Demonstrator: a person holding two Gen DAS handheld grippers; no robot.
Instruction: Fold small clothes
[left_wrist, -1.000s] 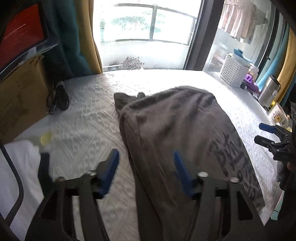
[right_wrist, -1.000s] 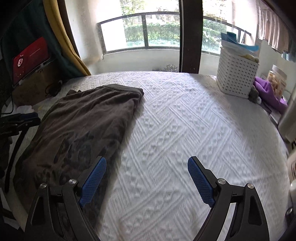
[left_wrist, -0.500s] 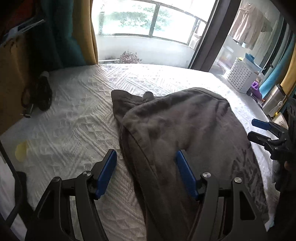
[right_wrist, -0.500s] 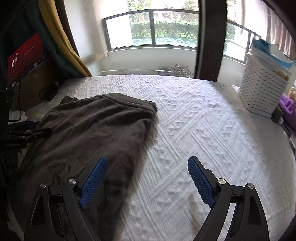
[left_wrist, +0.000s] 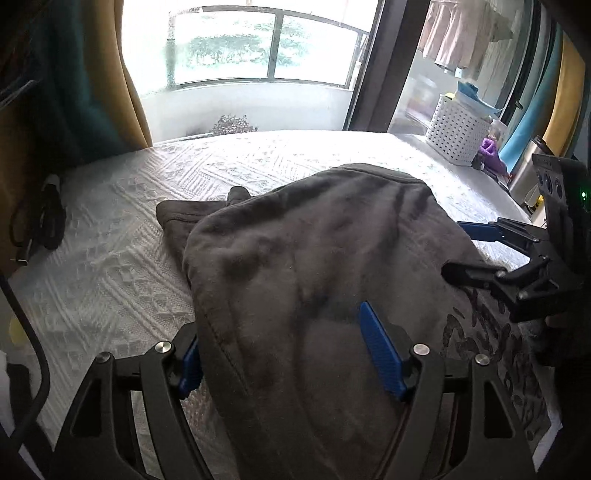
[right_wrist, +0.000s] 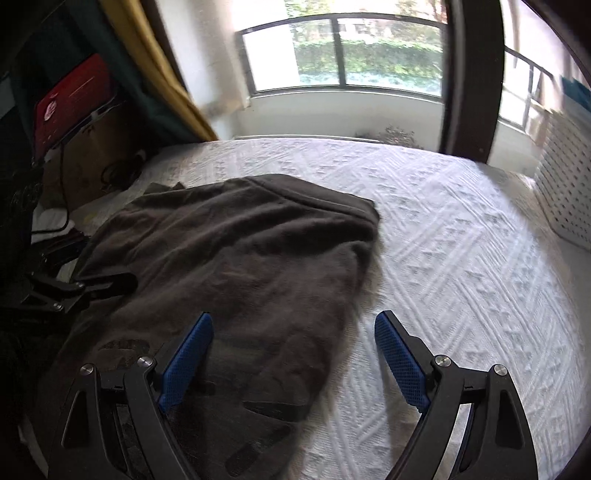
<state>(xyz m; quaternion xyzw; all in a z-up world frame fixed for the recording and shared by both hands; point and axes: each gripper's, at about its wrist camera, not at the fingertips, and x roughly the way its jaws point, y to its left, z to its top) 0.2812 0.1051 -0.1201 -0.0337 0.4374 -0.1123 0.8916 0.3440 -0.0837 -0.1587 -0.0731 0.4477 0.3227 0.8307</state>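
Note:
A dark brown-grey garment (left_wrist: 317, 280) with a dark print lies folded lengthwise on the white quilted bed (left_wrist: 122, 258). It also shows in the right wrist view (right_wrist: 236, 266). My left gripper (left_wrist: 280, 343) is open, its jaws straddling the garment's left folded edge near the near end. My right gripper (right_wrist: 293, 354) is open, its jaws straddling the garment's right edge. The right gripper also shows at the right of the left wrist view (left_wrist: 480, 254). The left gripper shows at the left of the right wrist view (right_wrist: 96, 284).
A white perforated basket (left_wrist: 456, 134) stands at the bed's far right with purple cloth beside it. A black cable bundle (left_wrist: 44, 221) lies at the bed's left edge. A cardboard box (right_wrist: 92, 155) and red screen (right_wrist: 70, 107) stand left. Windows lie beyond.
Both grippers have moved forward and inward over the garment. The left jaws now straddle its left edge, the right jaws its right edge. The garment has not been lifted.

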